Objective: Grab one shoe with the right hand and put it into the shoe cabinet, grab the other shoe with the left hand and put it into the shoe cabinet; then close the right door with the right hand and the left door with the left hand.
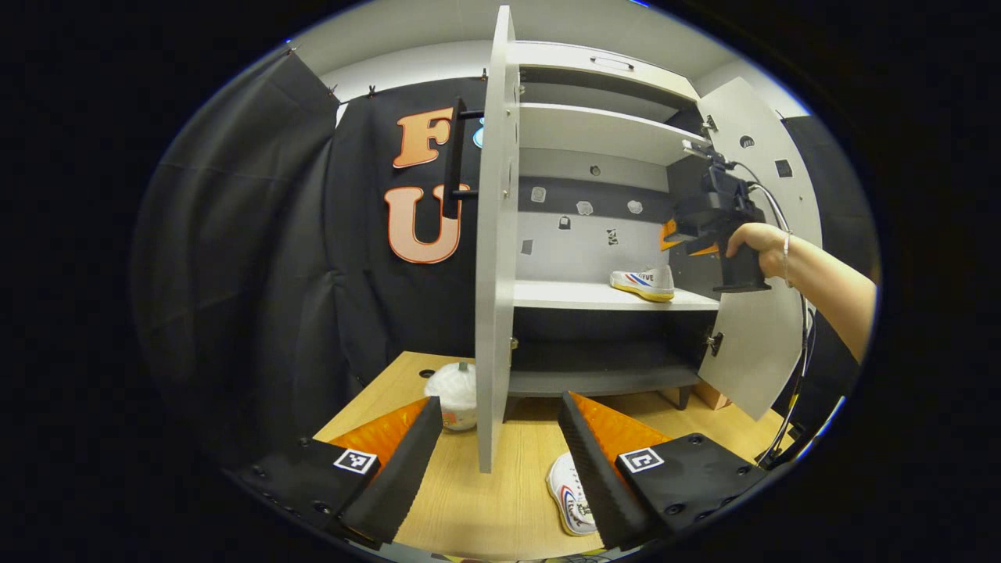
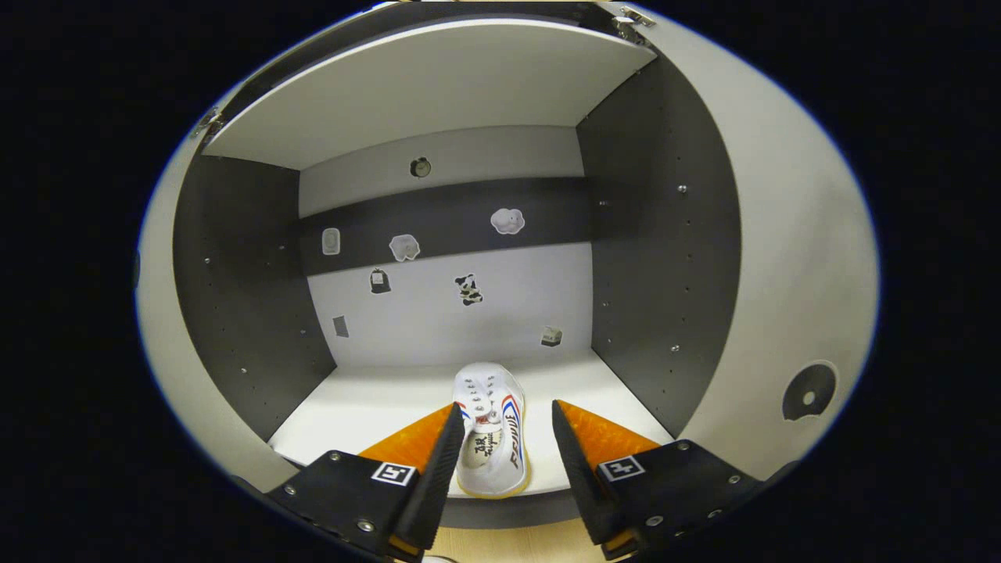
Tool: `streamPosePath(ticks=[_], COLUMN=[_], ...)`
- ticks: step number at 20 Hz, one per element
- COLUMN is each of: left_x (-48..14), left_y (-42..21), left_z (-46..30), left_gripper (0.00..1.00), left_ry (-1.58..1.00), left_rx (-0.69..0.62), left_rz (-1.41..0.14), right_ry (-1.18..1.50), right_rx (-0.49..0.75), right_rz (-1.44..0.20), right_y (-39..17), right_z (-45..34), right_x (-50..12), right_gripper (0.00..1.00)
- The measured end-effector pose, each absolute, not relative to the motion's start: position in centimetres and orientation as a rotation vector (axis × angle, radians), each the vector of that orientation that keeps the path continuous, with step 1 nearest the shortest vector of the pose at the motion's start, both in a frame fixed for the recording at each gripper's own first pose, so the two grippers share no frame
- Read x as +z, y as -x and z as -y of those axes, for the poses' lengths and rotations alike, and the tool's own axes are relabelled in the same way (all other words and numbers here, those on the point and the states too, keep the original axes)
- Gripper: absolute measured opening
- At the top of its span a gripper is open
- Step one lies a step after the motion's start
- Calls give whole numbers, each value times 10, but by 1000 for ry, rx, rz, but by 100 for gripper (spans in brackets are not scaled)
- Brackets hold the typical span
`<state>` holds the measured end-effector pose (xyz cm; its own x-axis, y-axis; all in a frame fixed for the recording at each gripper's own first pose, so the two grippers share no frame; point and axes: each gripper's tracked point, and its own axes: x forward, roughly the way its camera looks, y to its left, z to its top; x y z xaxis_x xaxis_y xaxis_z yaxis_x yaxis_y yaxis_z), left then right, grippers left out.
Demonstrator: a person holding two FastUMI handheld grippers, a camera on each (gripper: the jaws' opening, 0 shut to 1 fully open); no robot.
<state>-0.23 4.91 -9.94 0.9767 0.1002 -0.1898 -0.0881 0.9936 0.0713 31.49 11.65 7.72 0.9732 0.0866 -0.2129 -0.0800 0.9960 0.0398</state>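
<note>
A white shoe (image 2: pixel 491 438) with red and blue stripes lies on the cabinet's middle shelf (image 2: pixel 375 407), toe pointing at the back wall. My right gripper (image 2: pixel 504 422) is open, its fingers on either side of the shoe's heel. In the left gripper view that same shoe (image 1: pixel 645 283) sits at the right end of the shelf, with the right gripper (image 1: pixel 674 234) held by a hand just above it. The other white shoe (image 1: pixel 569 493) lies on the wooden table (image 1: pixel 485 508), partly hidden by one finger of my open left gripper (image 1: pixel 500 403).
The cabinet's left door (image 1: pixel 494 234) stands open edge-on in front of my left gripper, its black handle (image 1: pixel 453 156) facing left. The right door (image 1: pixel 762 328) is swung open at the right. A white cup-like object (image 1: pixel 453 395) stands on the table beside the left door.
</note>
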Motion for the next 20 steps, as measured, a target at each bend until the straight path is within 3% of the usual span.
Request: streamPosePath(ticks=[7,20], left_x=[-129,-286], left_y=[3,-16], left_z=[-30,2], left_gripper=[97,98], left_ry=[-59,1], left_rx=[62,-16], left_rz=[-242,-558], right_ry=[7,87], right_rx=[136,149], right_rz=[-93,-15], right_y=[-214,-88], right_z=[-103,-67], right_x=[100,85], right_gripper=[89,92])
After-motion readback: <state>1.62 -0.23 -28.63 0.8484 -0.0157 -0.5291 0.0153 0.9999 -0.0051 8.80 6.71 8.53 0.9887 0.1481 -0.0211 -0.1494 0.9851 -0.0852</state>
